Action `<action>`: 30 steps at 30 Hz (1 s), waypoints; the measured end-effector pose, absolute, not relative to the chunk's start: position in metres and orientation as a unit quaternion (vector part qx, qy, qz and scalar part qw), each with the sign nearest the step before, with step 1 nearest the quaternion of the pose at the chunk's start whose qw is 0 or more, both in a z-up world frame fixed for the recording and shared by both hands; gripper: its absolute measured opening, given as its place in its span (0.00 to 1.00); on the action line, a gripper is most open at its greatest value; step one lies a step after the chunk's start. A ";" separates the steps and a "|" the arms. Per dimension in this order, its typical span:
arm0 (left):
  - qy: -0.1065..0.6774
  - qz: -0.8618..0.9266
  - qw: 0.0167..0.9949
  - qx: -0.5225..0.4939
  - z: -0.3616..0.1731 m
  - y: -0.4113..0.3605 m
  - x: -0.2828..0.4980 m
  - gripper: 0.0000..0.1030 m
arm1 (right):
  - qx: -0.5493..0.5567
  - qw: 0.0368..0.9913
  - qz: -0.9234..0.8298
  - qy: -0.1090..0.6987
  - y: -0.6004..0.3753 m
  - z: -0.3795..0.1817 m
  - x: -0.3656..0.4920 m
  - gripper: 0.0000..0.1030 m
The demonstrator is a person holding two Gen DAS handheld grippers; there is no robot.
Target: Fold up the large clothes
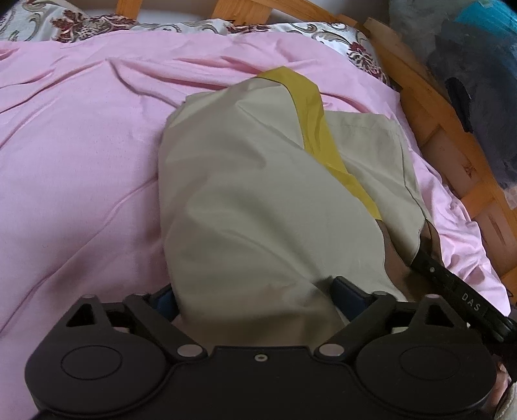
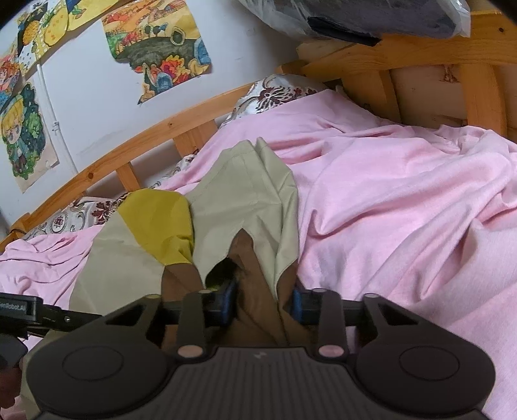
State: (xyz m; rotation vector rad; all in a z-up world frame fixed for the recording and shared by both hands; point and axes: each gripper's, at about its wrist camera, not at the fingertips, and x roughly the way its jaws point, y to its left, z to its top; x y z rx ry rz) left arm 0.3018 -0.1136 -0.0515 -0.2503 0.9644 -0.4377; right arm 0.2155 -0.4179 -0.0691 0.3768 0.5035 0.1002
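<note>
- The garment (image 1: 252,194) is a large piece in pale khaki cloth with a mustard-yellow panel (image 1: 315,119) and a brown lining (image 2: 248,290). It lies straight ahead of both my grippers on the pink bedsheet (image 1: 80,155), its near end bunched up into my jaws.
- I judge it light, thin and limp: it creases sharply, drapes over itself and will sag wherever I do not support it. The weave looks smooth, so a shallow pinch may slip.
- The best holds, I think, are the hemmed edges and corners, where the cloth is doubled, one corner to each gripper.
- My left gripper (image 1: 255,297) stands wide, khaki cloth heaped between its fingers; I see no pad pressing on it.
- My right gripper (image 2: 263,299) is narrowed around a fold of brown lining, pads close on both sides; I cannot tell if they pinch it yet.
- Writing: "DAS" reads on the right gripper's black arm (image 1: 458,290) at my left tool's right; "enRobot.AI", cut off, on the black block (image 2: 16,310) to my right tool's left.
- Beyond: a wooden bed frame (image 2: 135,152), a floral pillow (image 1: 77,22) and cartoon posters (image 2: 158,42), with no legible text.
</note>
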 end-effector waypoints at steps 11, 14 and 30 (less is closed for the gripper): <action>0.412 -0.222 0.879 -0.087 -0.013 -0.109 0.287 0.46 | 0.153 0.962 0.108 0.200 -0.394 -0.034 0.199 0.09; 0.388 -0.222 0.892 -0.067 0.003 -0.095 0.283 0.44 | 0.117 0.968 0.130 0.178 -0.368 -0.016 0.194 0.09; 0.386 -0.089 0.915 -0.079 0.000 0.025 0.308 0.55 | 0.134 0.951 0.190 0.202 -0.247 -0.026 0.284 0.14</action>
